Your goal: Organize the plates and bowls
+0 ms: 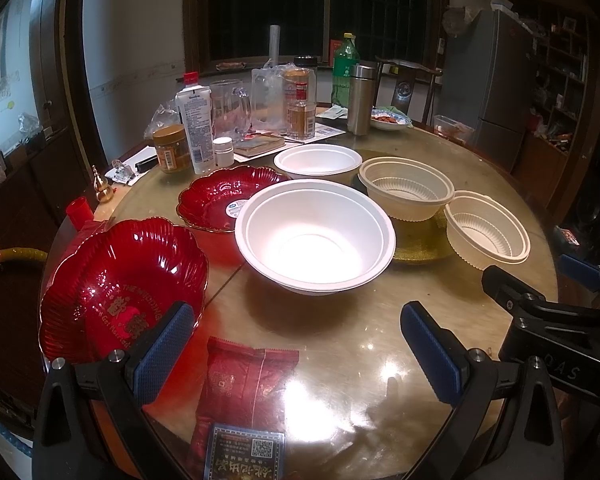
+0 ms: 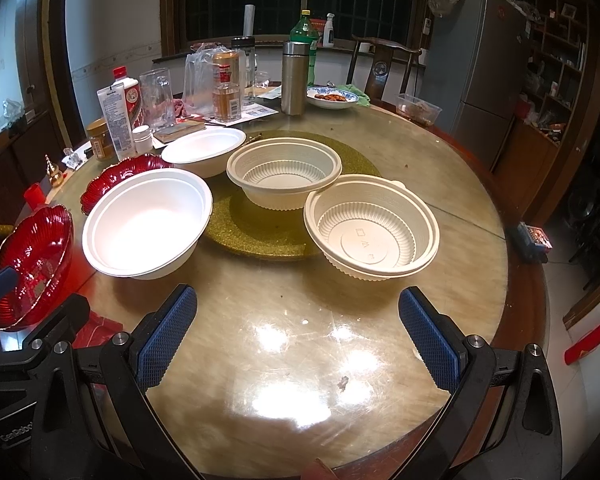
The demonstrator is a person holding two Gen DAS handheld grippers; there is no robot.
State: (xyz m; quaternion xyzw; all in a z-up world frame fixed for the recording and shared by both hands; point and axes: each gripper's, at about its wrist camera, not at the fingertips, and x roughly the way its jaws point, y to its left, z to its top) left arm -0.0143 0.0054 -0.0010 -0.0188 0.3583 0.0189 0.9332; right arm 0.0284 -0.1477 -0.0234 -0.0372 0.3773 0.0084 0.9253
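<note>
Two red scalloped plates stand at the table's left: the near one (image 1: pixel 116 292) (image 2: pixel 32 264) and one farther back (image 1: pixel 224 196) (image 2: pixel 120 176). A large white bowl (image 1: pixel 314 236) (image 2: pixel 146 224) sits mid-table, a second white bowl (image 1: pixel 318 160) (image 2: pixel 204 150) behind it. Two cream ribbed bowls stand to the right, one (image 1: pixel 406 188) (image 2: pixel 284 172) on a gold mat (image 2: pixel 260 232), one (image 1: pixel 486 230) (image 2: pixel 372 228) nearer. My left gripper (image 1: pixel 298 344) is open, its left finger beside the near red plate. My right gripper (image 2: pixel 298 332) is open above bare tabletop, in front of the nearer cream bowl.
A red snack packet (image 1: pixel 244 392) lies under my left gripper. Bottles, jars, a glass mug (image 1: pixel 226 110), a steel flask (image 2: pixel 294 78) and a dish of food (image 2: pixel 332 98) crowd the table's far side. A chair (image 2: pixel 380 68) and fridge (image 2: pixel 476 80) stand beyond.
</note>
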